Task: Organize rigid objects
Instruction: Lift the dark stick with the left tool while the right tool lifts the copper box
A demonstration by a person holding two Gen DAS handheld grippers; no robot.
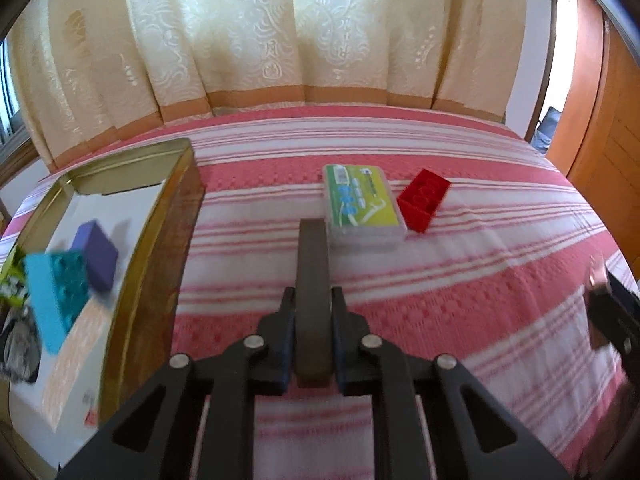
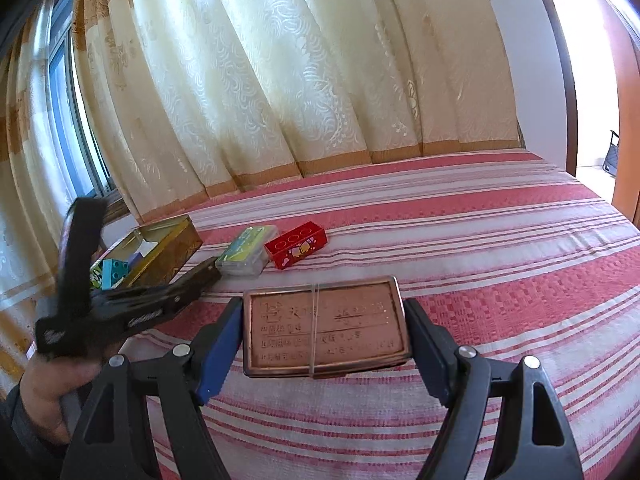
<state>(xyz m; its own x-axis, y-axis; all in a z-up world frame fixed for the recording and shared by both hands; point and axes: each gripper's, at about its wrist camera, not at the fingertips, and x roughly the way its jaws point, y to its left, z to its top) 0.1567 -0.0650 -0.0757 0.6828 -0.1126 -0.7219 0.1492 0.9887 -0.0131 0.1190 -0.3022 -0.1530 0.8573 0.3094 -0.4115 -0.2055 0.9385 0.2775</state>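
My left gripper [image 1: 312,300] is shut on a thin brown flat piece [image 1: 313,280], held edge-on above the striped bed. My right gripper [image 2: 324,328] is shut on a copper-coloured flat tin [image 2: 325,330] with a rubber band around it, held flat. An open gold tin box [image 1: 160,216] lies left, holding a teal brick [image 1: 56,292] and a purple block [image 1: 96,254]. A clear case with a green label [image 1: 362,202] and a red brick [image 1: 423,199] lie ahead. The left gripper also shows in the right wrist view [image 2: 208,272].
The bed has a pink and white striped cover [image 1: 460,280]. Cream curtains [image 1: 280,40] hang behind it. A wooden door [image 1: 600,152] stands at the right. The gold box [image 2: 168,248], clear case [image 2: 246,252] and red brick [image 2: 296,246] show in the right wrist view.
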